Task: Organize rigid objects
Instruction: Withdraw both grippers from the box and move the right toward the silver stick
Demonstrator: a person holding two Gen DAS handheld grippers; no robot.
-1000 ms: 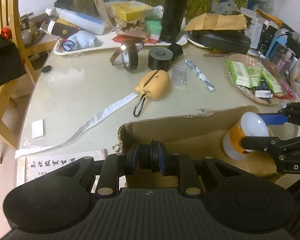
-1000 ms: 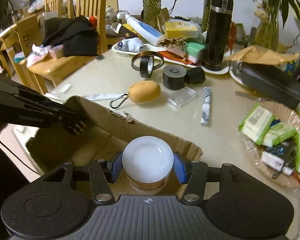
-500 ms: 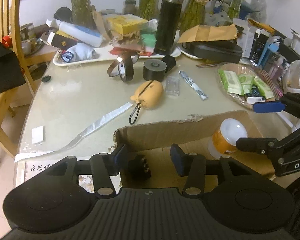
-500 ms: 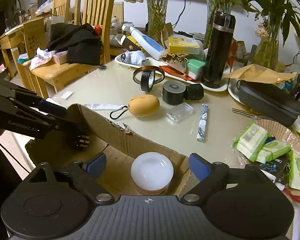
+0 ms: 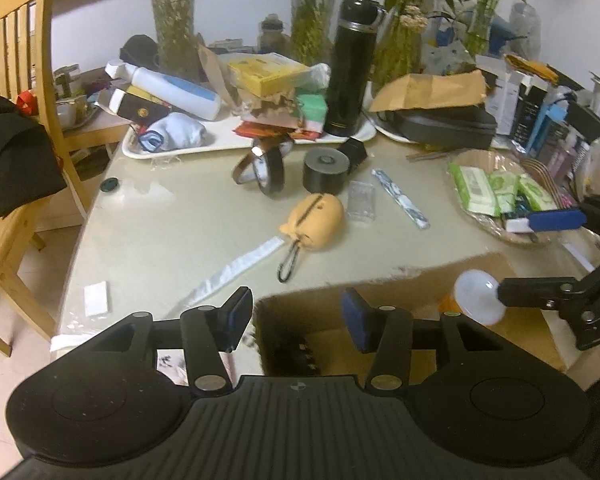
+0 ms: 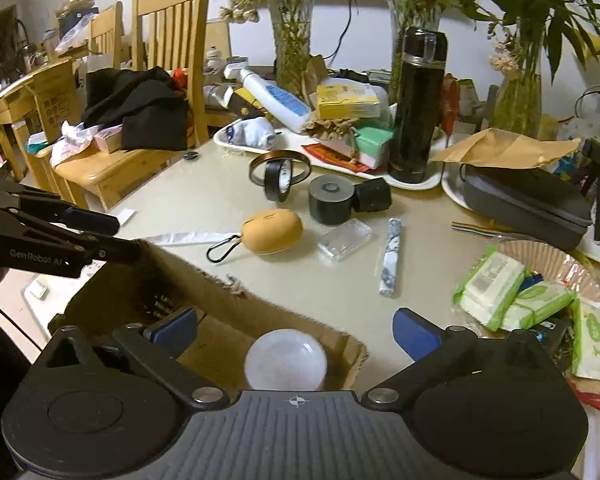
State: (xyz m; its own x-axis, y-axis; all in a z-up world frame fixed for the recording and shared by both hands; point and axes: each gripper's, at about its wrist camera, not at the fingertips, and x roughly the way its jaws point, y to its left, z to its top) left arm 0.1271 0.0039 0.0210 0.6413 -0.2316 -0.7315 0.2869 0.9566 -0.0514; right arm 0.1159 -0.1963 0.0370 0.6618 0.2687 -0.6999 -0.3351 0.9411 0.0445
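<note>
A cardboard box [image 5: 400,280] [image 6: 204,284] lies at the table's near edge. A white-lidded orange jar [image 6: 286,364] [image 5: 478,298] sits inside it, below my open right gripper [image 6: 296,330]. A small black object [image 5: 296,354] [image 6: 156,304] lies in the box's left part, below my open left gripper [image 5: 298,316]. On the table beyond lie a tan pouch [image 5: 316,220] [image 6: 272,232] with a carabiner, tape rolls [image 5: 266,164], a black cylinder [image 5: 326,170], a clear case [image 5: 362,202] and a patterned stick [image 5: 400,198].
A white tray [image 5: 168,150] of clutter and a black flask [image 5: 350,68] stand at the back. A wicker basket [image 5: 466,216] of wipes is at the right, a black case [image 5: 444,126] behind it. Wooden chairs [image 6: 168,64] stand at the left.
Both grippers opened. The left let go of the small black object into the box; the right let go of the jar. Both have pulled up and back from the box.
</note>
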